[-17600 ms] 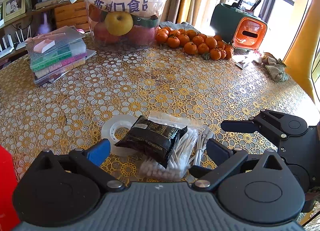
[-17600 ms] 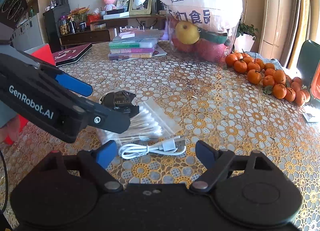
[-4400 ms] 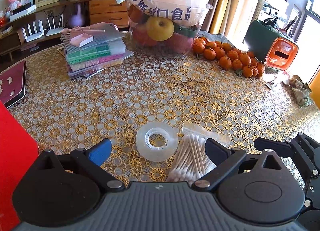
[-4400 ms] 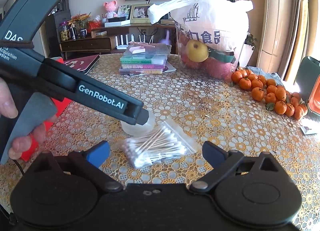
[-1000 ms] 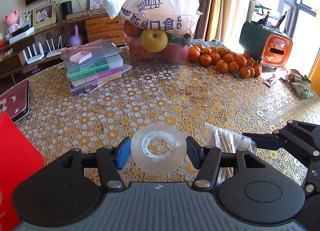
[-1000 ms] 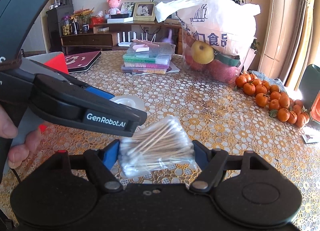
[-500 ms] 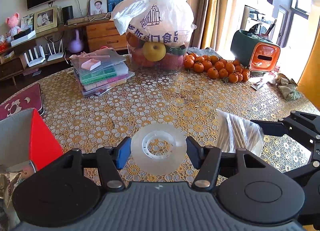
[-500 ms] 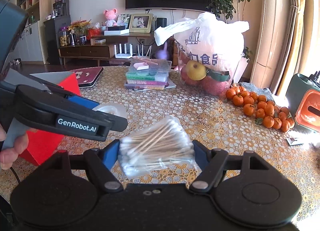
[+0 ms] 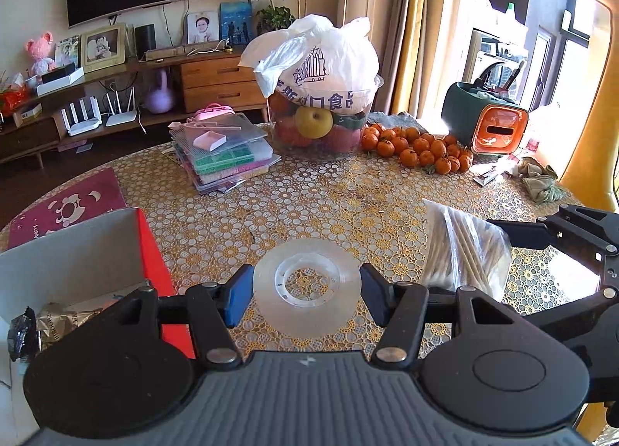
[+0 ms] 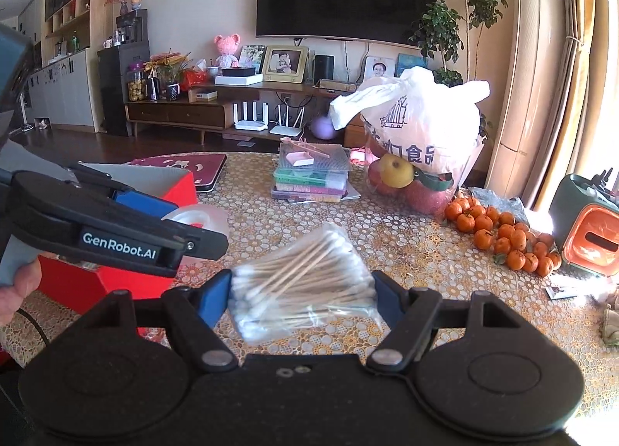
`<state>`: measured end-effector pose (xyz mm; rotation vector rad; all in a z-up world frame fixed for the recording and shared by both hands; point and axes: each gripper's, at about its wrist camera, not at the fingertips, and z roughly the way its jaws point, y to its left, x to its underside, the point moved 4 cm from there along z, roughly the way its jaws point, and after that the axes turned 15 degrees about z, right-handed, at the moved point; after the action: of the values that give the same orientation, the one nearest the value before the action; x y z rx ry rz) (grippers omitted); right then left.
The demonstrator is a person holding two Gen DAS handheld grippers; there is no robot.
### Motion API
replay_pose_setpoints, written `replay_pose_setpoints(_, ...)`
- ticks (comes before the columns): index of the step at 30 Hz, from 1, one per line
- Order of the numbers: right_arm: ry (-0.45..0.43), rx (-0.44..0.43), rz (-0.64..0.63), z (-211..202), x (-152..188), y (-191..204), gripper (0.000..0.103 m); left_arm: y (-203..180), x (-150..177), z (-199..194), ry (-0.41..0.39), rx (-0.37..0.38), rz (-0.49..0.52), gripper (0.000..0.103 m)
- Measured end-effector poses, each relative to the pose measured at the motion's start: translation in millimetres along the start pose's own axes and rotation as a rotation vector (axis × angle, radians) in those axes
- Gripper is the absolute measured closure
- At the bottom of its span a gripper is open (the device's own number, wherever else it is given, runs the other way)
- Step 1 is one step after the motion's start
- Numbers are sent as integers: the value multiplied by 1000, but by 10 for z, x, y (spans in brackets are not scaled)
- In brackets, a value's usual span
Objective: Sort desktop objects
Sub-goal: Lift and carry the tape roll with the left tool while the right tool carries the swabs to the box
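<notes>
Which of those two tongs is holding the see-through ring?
The left tongs: they pinch the clear tape roll, beside the red box. The right tongs grip a bag of cotton swabs.

Left gripper (image 9: 307, 293): jaws closed on the clear tape roll (image 9: 307, 287), held flat above the surface (image 9: 329, 194).
Right gripper (image 9: 514, 248): at the right edge, clamping a bag of cotton swabs (image 9: 464, 248) in the air.
Red box (image 9: 151, 252): lower left, open, with wrapped packets (image 9: 42, 326) inside.
Far surface: stacked plastic cases (image 9: 220, 156), bagged fruit bowl (image 9: 321, 98), oranges (image 9: 418, 144).
</notes>
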<state>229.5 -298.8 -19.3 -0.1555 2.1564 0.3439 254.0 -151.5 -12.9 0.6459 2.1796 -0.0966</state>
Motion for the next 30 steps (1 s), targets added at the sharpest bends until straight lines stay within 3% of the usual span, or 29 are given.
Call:
replay_pose_setpoints(16, -31, -81, -67, -314, -92, 917, 27, 522, 371, -914, -56, -48, -48, 45)
replay_pose_setpoints(30, -18, -151, -140, -197, -102, 1676, 27, 1207, 797, -1412, -57, -124, -104, 45)
